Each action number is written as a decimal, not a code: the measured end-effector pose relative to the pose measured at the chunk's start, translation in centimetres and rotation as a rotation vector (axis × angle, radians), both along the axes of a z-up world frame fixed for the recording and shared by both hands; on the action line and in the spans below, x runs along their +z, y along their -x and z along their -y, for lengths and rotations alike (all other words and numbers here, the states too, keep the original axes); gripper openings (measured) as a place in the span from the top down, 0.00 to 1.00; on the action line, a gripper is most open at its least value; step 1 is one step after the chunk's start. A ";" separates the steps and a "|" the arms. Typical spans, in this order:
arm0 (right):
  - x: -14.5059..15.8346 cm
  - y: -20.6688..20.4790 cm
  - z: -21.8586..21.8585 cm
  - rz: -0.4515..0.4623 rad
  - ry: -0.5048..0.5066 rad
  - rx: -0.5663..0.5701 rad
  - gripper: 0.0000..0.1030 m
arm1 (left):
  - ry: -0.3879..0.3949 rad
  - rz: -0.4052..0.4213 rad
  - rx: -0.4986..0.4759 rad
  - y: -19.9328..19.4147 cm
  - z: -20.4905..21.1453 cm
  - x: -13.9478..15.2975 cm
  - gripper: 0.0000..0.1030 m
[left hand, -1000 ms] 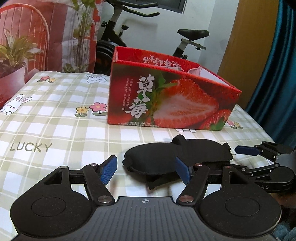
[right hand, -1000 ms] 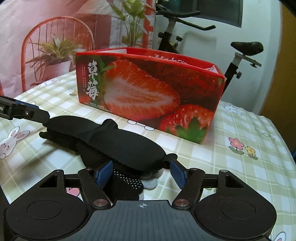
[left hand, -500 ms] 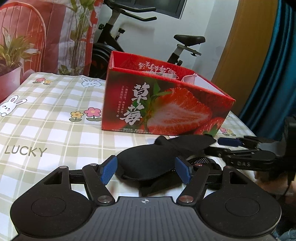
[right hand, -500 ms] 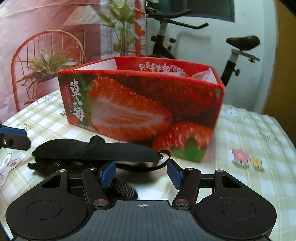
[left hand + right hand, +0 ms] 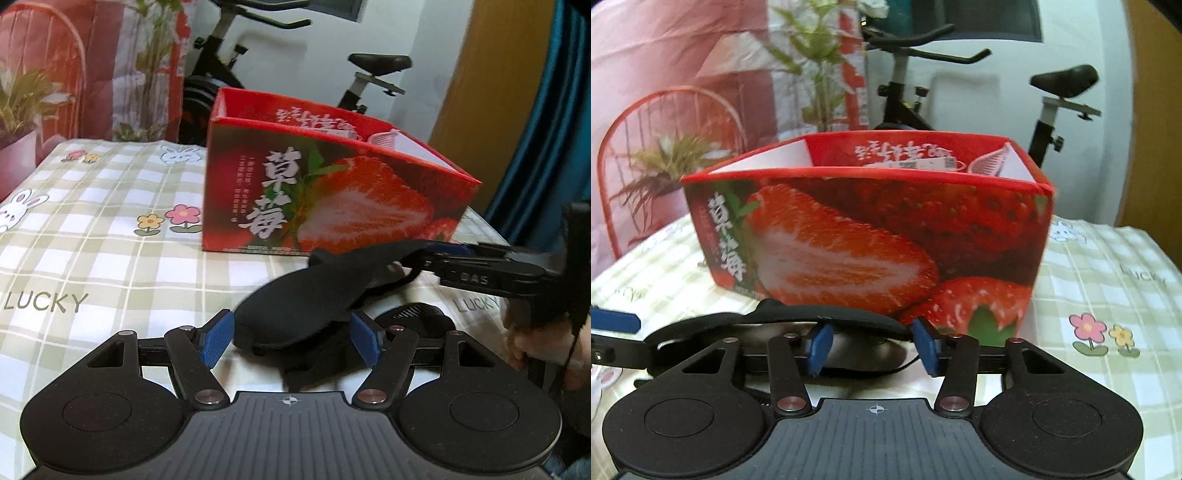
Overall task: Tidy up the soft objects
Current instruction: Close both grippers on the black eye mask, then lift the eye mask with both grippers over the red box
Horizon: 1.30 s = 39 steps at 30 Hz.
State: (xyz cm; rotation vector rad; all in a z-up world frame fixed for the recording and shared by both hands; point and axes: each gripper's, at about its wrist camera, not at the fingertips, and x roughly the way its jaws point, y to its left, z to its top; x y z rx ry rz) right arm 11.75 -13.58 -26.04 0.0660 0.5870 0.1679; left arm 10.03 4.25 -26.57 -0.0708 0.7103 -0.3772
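A black sleep mask lies on the checked cloth in front of the red strawberry box. The mask's near end sits between the blue pads of my left gripper, which is open and not touching it. My right gripper comes in from the right. Its jaws are closing with the mask's far end between them, and that end is tilted up. In the right wrist view the mask arcs across the right gripper, whose pads still stand apart. A black dotted sock lies under the mask.
The box is open on top, with something pink and white inside. A hand holds the right gripper. An exercise bike, a red wire chair and plants stand beyond the table's far edge. The cloth left of the box is bare.
The right gripper's jaws have narrowed around the mask's end. That end has come up off the cloth toward the box. The left gripper stayed open at the mask's other end.
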 end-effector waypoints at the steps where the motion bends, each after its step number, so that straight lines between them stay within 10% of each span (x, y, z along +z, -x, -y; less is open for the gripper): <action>1: 0.0 0.0 0.2 0.004 -0.008 -0.008 0.61 | -0.005 -0.008 0.012 -0.3 -0.1 -0.1 0.31; 27: -1.9 -0.4 3.4 -0.022 -0.175 -0.087 0.71 | -0.049 -0.097 0.247 -5.3 -2.0 -1.3 0.32; 32: -2.2 -0.6 2.9 -0.042 -0.174 -0.030 0.90 | -0.029 -0.097 0.172 -5.3 -1.2 -1.4 0.77; 39: -2.0 -0.2 3.6 -0.023 -0.213 -0.043 0.97 | -0.014 -0.056 0.184 -4.6 -1.4 -1.1 0.90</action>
